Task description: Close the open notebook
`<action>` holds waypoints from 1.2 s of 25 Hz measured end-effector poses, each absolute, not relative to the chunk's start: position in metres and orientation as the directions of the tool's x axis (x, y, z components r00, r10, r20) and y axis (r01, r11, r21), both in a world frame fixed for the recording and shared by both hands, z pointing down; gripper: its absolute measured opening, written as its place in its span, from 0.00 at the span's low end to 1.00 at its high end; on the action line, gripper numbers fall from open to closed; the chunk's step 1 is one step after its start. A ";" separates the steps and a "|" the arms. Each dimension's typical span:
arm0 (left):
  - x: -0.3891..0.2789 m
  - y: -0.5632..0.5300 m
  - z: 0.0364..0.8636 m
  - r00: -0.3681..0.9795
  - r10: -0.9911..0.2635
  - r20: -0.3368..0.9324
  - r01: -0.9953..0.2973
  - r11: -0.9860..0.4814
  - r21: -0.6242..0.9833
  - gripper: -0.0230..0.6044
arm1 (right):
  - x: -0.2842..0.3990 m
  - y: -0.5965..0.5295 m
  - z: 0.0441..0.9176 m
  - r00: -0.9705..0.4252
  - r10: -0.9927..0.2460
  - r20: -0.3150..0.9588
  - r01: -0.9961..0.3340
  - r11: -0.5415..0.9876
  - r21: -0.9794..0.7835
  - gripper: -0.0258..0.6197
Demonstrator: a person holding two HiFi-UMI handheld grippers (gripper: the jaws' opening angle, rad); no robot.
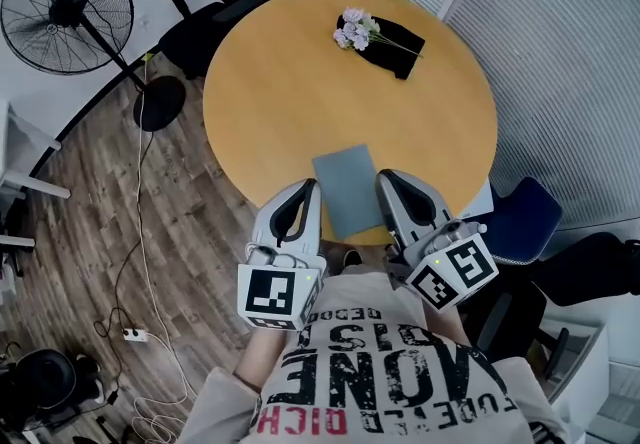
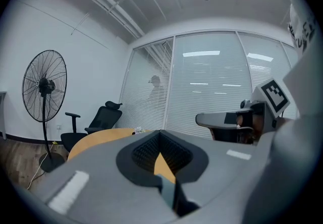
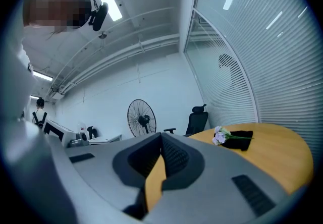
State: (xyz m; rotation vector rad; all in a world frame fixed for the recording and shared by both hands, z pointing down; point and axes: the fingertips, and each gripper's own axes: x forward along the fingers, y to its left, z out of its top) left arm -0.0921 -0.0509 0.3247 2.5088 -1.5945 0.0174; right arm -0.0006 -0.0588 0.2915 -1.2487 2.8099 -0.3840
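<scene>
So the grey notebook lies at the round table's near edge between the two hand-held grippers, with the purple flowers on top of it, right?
Not quite: the flowers lie on a black cloth at the far side of the table, well apart from the notebook, as the head view shows. The rest holds.

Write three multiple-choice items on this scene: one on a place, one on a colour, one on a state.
1. Where do the flowers lie?
A. on a black cloth
B. on the floor
C. on a chair

2. The notebook cover is
A. red
B. grey-blue
C. yellow

3. The notebook is
A. open
B. closed
C. standing upright

Key: A, the stems rest on the cloth at the far side of the table; B, the cover looks grey-blue; B, it lies flat with only the cover showing.
</scene>
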 end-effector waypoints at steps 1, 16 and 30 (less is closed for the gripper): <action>-0.092 -0.051 0.325 0.429 -0.898 0.100 -0.900 -0.415 0.137 0.05 | 0.000 -0.059 0.292 -0.674 -0.736 0.062 -0.725 0.644 -0.243 0.06; -0.092 -0.054 0.330 0.449 -0.888 0.105 -0.890 -0.432 0.145 0.05 | -0.006 -0.058 0.296 -0.674 -0.734 0.083 -0.730 0.646 -0.224 0.06; -0.099 -0.058 0.331 0.453 -0.886 0.097 -0.887 -0.437 0.148 0.05 | -0.011 -0.061 0.298 -0.663 -0.744 0.088 -0.741 0.635 -0.217 0.06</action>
